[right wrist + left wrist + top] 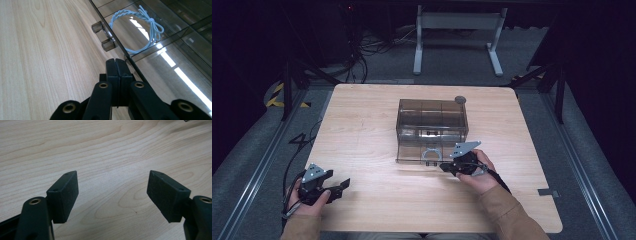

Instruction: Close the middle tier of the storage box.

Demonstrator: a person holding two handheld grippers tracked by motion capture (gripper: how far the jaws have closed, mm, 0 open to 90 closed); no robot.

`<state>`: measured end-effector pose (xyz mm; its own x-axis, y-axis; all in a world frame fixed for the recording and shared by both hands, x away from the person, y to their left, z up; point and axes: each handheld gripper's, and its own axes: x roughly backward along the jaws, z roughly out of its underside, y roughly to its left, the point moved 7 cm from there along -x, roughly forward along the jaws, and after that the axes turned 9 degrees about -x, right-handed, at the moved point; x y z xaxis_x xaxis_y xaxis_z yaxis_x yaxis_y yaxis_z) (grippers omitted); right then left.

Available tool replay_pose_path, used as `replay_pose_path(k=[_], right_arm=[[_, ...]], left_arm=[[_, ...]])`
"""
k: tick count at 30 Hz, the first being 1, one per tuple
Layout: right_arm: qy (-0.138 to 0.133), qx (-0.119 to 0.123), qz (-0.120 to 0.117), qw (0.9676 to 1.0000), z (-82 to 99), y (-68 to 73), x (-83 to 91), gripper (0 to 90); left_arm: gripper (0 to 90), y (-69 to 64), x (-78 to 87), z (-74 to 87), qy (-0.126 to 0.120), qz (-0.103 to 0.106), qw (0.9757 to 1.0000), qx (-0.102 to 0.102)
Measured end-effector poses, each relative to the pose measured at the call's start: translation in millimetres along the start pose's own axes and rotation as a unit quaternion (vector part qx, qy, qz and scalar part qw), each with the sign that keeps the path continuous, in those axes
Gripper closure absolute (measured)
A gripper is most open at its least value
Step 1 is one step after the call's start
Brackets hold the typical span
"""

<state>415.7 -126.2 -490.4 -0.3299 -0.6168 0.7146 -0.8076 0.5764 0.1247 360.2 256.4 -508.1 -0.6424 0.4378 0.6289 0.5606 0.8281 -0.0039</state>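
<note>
The smoke-tinted clear plastic drawer box (432, 125) looks unopened: right gripper (447, 167), jaws closed empty, at its six-o'clock front; left gripper (343, 186) open, idle.

A smoky transparent box (432, 127) sits mid-table, a pale-blue cord loop (136, 31) apparently inside.

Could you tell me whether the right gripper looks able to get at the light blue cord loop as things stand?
Probably not yet: the right gripper is shut at the box's front edge, and the cord loop lies behind the clear smoky panel.
</note>
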Motion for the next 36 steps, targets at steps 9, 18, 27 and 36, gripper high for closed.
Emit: replay_pose_path(k=[9,18,27,36], right_arm=[[-0.005,0.002,-0.001,1.0,-6.1,-0.9,1.9,90.0],[-0.006,0.005,-0.003,1.0,-10.0,-0.5,1.7,90.0],[0.011,0.009,-0.001,0.9999,-3.7,-0.8,-4.2,90.0],[0.015,0.015,-0.008,0.9997,-3.0,4.3,-14.5,90.0]], left_arm=[[26.3,2.1,3.9,3.9,0.0,-0.007,1.0,0.002],[26.3,3.5,8.8,7.8,-0.001,-0.012,0.9999,0.008],[26.3,3.7,8.8,8.6,0.0,-0.012,0.9999,0.008],[26.3,3.9,9.2,8.8,0.0,-0.011,0.9999,0.008]])
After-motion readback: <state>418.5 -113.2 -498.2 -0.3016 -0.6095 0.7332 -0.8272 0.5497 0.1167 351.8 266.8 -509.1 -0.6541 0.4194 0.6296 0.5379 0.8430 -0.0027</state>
